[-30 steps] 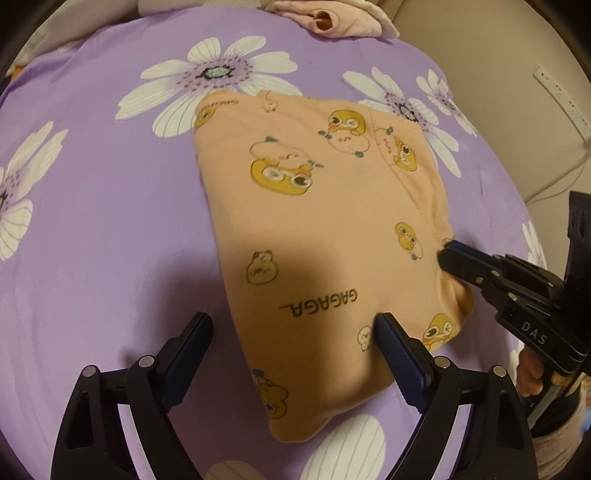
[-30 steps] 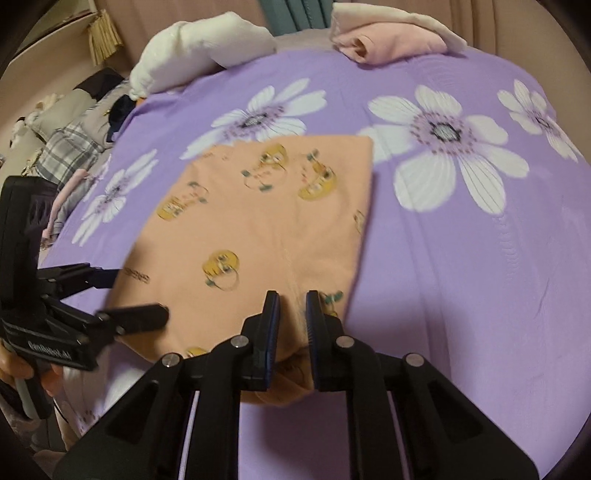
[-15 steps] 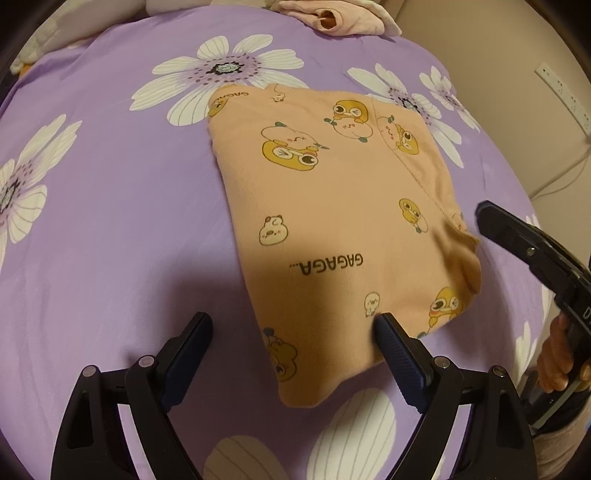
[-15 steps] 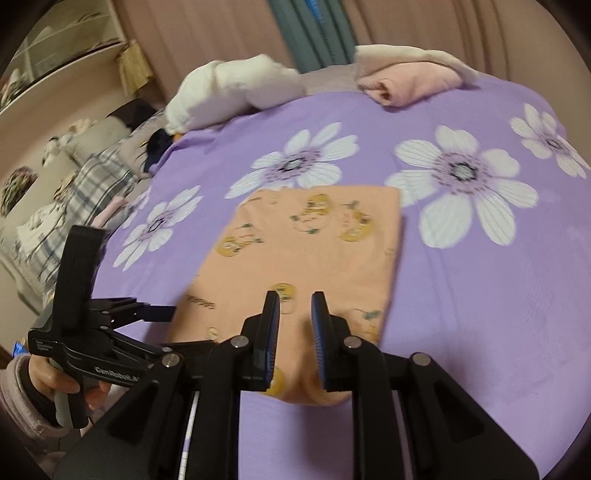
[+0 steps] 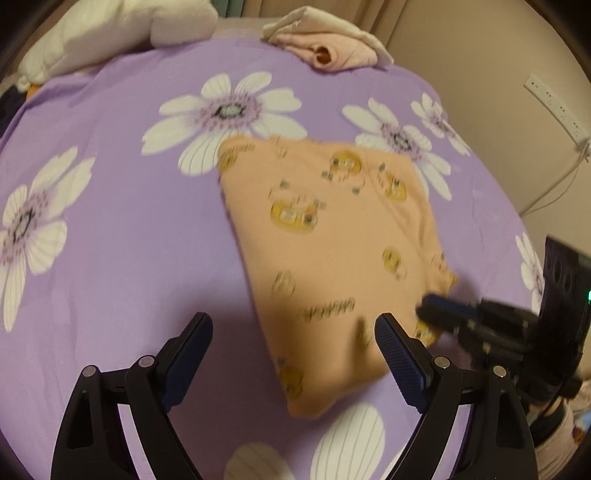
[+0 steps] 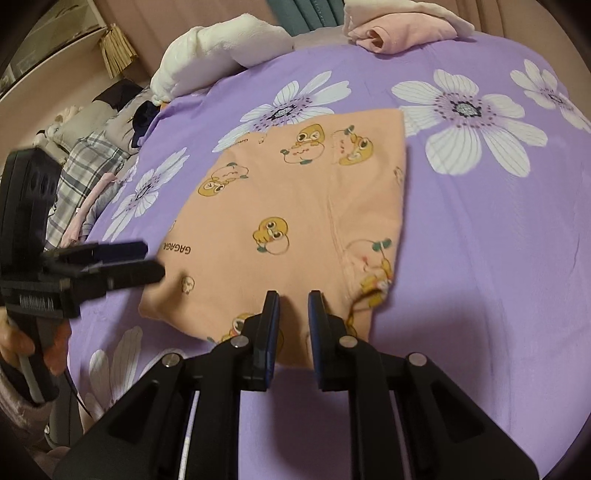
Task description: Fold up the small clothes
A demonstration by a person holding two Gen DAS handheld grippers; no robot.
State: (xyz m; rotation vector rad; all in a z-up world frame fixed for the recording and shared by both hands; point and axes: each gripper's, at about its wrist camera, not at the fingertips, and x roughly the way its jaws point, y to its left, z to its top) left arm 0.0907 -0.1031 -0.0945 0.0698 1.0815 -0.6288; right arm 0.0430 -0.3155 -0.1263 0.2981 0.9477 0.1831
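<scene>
Peach garment, folded flat on our purple floral bedspread; our left gripper spread wide above near edge, empty; our right gripper narrowly parted, gripping nothing.

Bedroom in a home. Bed fills both views, covered with a purple sheet printed with large white daisies. White pillow or bolster at the far edge, toward the far left corner. Rolled pink and cream clothing at the far edge, toward the right. Curtains behind the bed: pink-beige folds with a teal panel between. Off the left edge, a heap of household textiles, a plaid one among them, with a small soft toy beyond. Beige wall to the right carries a white power strip with a cable hanging down.
</scene>
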